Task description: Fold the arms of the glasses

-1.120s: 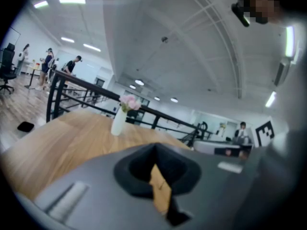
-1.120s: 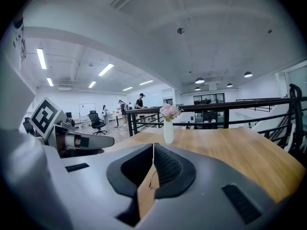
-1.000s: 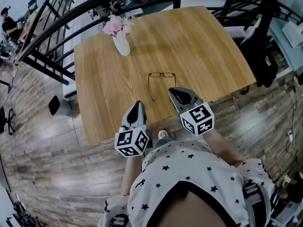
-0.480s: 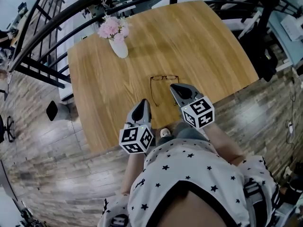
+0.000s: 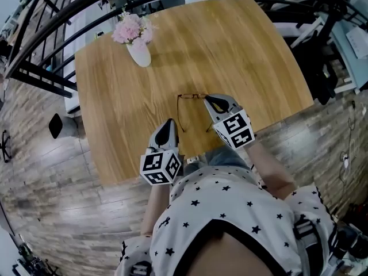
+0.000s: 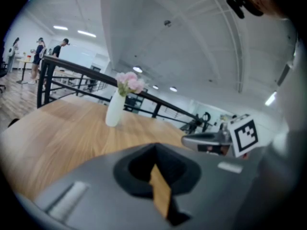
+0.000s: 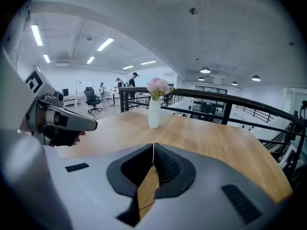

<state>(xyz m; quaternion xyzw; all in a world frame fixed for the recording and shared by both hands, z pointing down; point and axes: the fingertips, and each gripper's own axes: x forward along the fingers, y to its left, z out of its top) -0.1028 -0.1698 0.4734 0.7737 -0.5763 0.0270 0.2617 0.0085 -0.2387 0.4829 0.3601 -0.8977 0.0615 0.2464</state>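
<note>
Thin dark-framed glasses (image 5: 190,96) lie on the wooden table (image 5: 241,50), arms unfolded and pointing toward me. My right gripper (image 5: 211,100) is shut, its tip over the right end of the frame, hiding most of that arm. The left arm of the glasses (image 5: 179,117) shows in full. My left gripper (image 5: 170,122) is shut and empty, its tip just left of that arm's near end. The glasses are hidden in both gripper views. Left gripper (image 6: 156,147) and right gripper (image 7: 153,145) each show jaws together over bare wood.
A white vase with pink flowers (image 5: 140,53) stands at the table's far left, also as the vase (image 6: 115,110) and the vase (image 7: 154,113). Black railings (image 5: 57,16) curve round the far side. Dark furniture (image 5: 322,68) stands right of the table. The table's near edge lies under my hands.
Both grippers have moved forward over the table toward the glasses. The right tip has gone from behind the right arm's end up to the frame. The jaws look unchanged.
</note>
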